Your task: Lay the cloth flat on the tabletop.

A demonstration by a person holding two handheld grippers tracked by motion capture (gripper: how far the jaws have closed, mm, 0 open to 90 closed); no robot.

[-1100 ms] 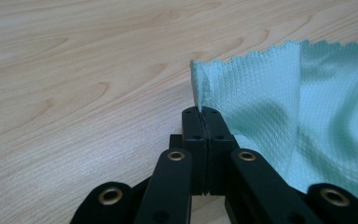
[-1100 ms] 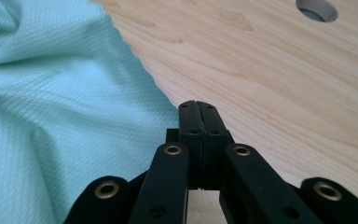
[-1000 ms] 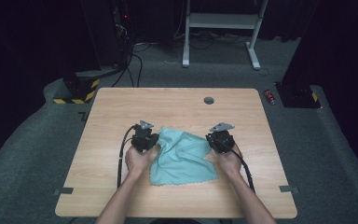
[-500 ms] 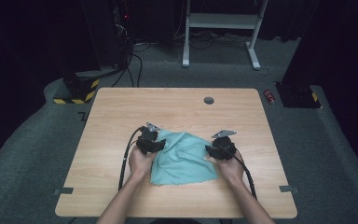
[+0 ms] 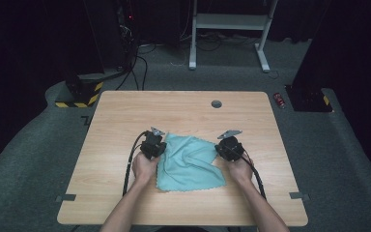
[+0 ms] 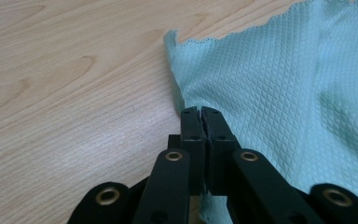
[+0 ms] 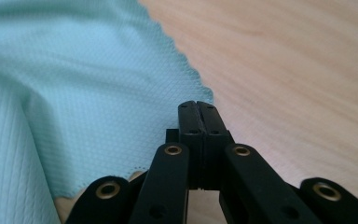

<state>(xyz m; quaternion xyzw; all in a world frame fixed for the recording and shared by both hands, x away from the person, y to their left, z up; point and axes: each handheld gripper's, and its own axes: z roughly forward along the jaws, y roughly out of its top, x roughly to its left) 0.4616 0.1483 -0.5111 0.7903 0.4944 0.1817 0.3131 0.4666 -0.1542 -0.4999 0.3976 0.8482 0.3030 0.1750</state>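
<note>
A teal cloth (image 5: 188, 164) lies rumpled on the wooden table (image 5: 183, 111), near its front middle. My left gripper (image 5: 158, 145) is at the cloth's far left corner; in the left gripper view (image 6: 200, 112) its jaws are shut, pinching the edge of the cloth (image 6: 284, 84). My right gripper (image 5: 223, 147) holds the far right corner; in the right gripper view (image 7: 198, 105) its jaws are shut on the scalloped corner of the cloth (image 7: 74, 84). A fold runs across the cloth between the two grippers. A hand grips each gripper from behind.
A small round cable hole (image 5: 216, 103) sits near the table's far edge. Tape strips mark the front corners (image 5: 65, 197). On the floor beyond lie a red can (image 5: 280, 100), a yellow-black striped base (image 5: 77, 94) and white desk legs (image 5: 263, 58).
Both grippers have stayed shut on the cloth's far corners and shifted only slightly. The cloth between them has slackened into a deeper fold.
</note>
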